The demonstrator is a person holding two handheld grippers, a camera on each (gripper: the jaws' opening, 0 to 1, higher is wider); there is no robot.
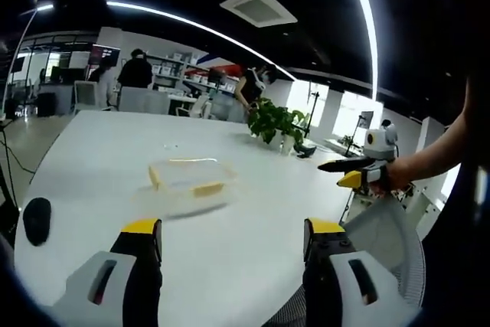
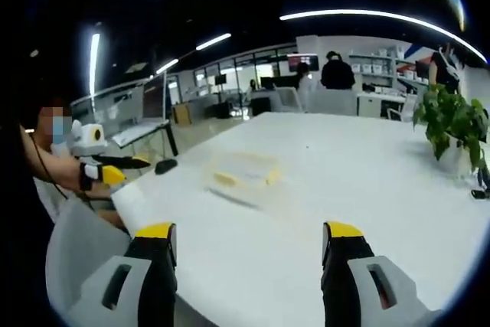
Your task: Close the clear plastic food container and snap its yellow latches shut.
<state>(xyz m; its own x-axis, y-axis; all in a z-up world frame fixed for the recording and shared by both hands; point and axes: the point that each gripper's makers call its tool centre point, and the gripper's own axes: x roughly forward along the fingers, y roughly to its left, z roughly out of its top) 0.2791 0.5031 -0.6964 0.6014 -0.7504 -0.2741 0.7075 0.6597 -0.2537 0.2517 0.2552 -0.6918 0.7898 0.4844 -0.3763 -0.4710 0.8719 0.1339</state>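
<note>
Table [image 1: 253,212]: white, large top; carries everything listed below.
Container [image 1: 190,175]: clear plastic with yellow latches, on the tabletop about mid-surface, well in from every edge; also in the right gripper view [image 2: 243,174], blurred there. Lid appears to sit on the box, but the blur leaves the latch positions uncertain.
Left gripper [image 1: 230,243]: jaws wide apart, nothing between them; yellow tips above the near edge of the tabletop, short of the container and apart from it. It also shows in the right gripper view [image 2: 126,163], held in a hand off the table's edge, its black jaws pointing over the top.
Right gripper [image 2: 249,244]: jaws spread wide, empty; tips over the near part of the tabletop, container well ahead. It also shows in the left gripper view [image 1: 348,168], held in a hand [image 1: 394,174] beyond the table edge, jaws pointing toward the top.
Mouse [image 1: 37,220]: black, near the table's edge, well apart from the container; also in the right gripper view [image 2: 164,165].
Plant [image 1: 276,122]: green, potted, at the far edge of the tabletop; also in the right gripper view [image 2: 453,124].
Chair [image 1: 390,243]: grey, at the table edge, below the hand.
</note>
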